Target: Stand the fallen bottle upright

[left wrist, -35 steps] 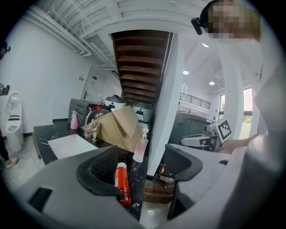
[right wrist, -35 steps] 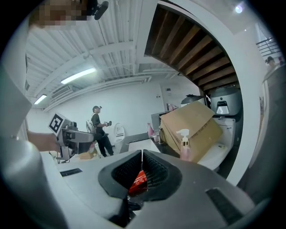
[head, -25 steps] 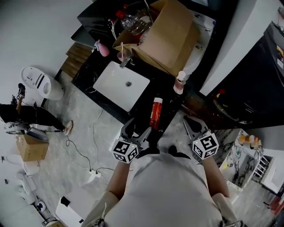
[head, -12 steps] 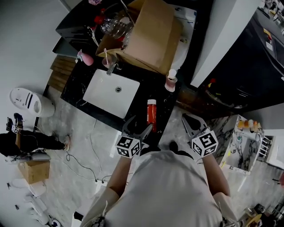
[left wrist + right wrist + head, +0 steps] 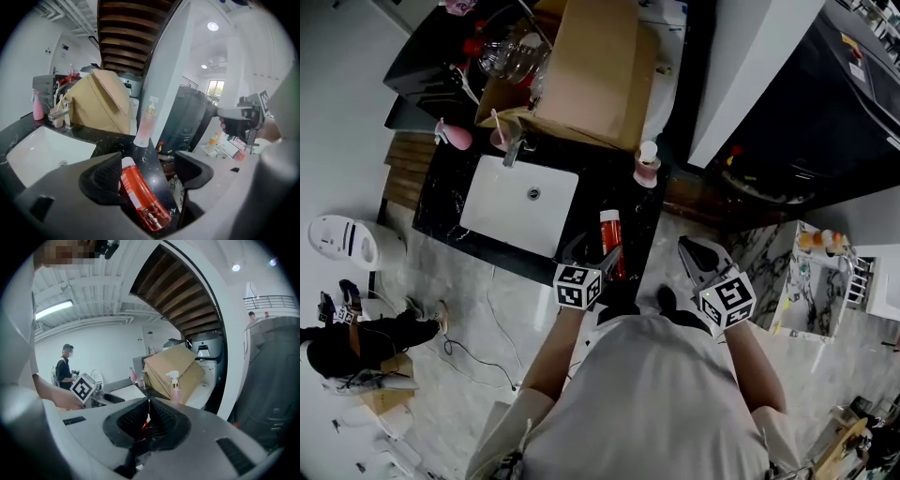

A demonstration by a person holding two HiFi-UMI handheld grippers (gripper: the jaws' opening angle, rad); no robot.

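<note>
The left tool (image 5: 147, 174) has its two jaws spread well apart, low over the black marbled worktop (image 5: 112, 140). A red plastic bottle with a white cap (image 5: 140, 197) lies on its side in the gap between them. It sits much closer to the left jaw than to the right; it may be touching that jaw's ribbed pad, but the left gripper view is too dim there to be sure. The cap end points away from the person and the clear red base points back towards the tool.

In the head view the left tool (image 5: 598, 255) straddles the near end of the red bottle (image 5: 609, 239), which lies lengthwise on the worktop (image 5: 581, 169) just beside the white rectangular sink (image 5: 520, 202).

The right tool (image 5: 147, 420) has its jaws closed together with nothing held, only a thin slit between the pads. In the head view this tool (image 5: 698, 255) hangs off the worktop's edge, over the pale floor, apart from the bottle.

Beyond the fallen bottle a pink pump bottle (image 5: 647, 167) stands upright, and behind that sits a large brown cardboard box (image 5: 591, 70).
</note>
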